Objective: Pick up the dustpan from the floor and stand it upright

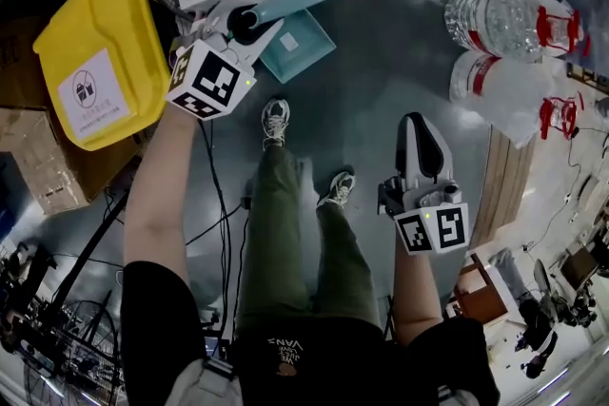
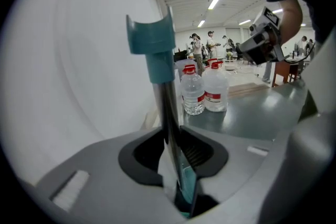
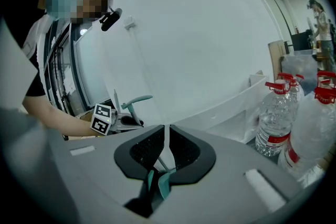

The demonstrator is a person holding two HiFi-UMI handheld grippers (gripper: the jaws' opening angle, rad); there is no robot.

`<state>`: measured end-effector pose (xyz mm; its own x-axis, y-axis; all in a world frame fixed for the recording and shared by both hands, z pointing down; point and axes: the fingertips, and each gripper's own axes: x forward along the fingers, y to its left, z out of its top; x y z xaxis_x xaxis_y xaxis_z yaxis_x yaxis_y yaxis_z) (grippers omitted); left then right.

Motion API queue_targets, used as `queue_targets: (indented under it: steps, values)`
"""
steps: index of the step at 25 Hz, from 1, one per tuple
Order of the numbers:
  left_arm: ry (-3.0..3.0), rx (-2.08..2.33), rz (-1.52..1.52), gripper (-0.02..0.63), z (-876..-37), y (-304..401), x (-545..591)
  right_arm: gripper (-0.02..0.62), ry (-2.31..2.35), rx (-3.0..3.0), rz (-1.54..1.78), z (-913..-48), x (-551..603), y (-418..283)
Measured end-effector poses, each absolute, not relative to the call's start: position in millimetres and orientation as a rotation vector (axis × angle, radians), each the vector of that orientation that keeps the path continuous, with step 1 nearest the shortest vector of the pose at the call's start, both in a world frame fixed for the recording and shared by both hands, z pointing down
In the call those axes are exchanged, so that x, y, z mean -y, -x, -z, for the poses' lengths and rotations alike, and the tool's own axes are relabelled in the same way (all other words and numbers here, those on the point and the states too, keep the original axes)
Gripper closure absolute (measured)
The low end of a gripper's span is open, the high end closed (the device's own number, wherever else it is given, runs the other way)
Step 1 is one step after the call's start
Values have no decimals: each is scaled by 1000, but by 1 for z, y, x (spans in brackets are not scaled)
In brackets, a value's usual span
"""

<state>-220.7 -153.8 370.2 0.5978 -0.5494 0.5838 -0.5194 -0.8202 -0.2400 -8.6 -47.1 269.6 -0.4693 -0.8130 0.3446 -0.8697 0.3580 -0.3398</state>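
Grey floor [image 1: 381,71] is spreading under the person's feet. The left gripper [image 1: 243,19] is squeezing the dustpan's metal handle [image 2: 167,97]. The teal dustpan [image 1: 297,45] is sitting just beside that gripper. The right gripper [image 1: 422,124] is hanging well apart from it. Its jaws are leaving only a thin gap, holding nothing.

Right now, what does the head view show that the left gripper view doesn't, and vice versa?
Head view only: the yellow bin, the dustpan's teal pan and the person's shoes. Left gripper view only: the jaws of the left gripper clamped on the dustpan's pole, plus distant people. Both: the water bottles and the right gripper.
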Motion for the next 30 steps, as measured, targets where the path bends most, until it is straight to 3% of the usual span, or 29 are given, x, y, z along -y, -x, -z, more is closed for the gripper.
queue_targets:
  steps: [17, 30]
  values:
    - [2854, -1165, 977, 426, -348, 218, 139, 561, -1483, 2576, -734, -226, 41, 30]
    - [2818, -1491, 581, 428, -199, 219, 81, 561, -1374, 2703, -627, -133, 27, 40]
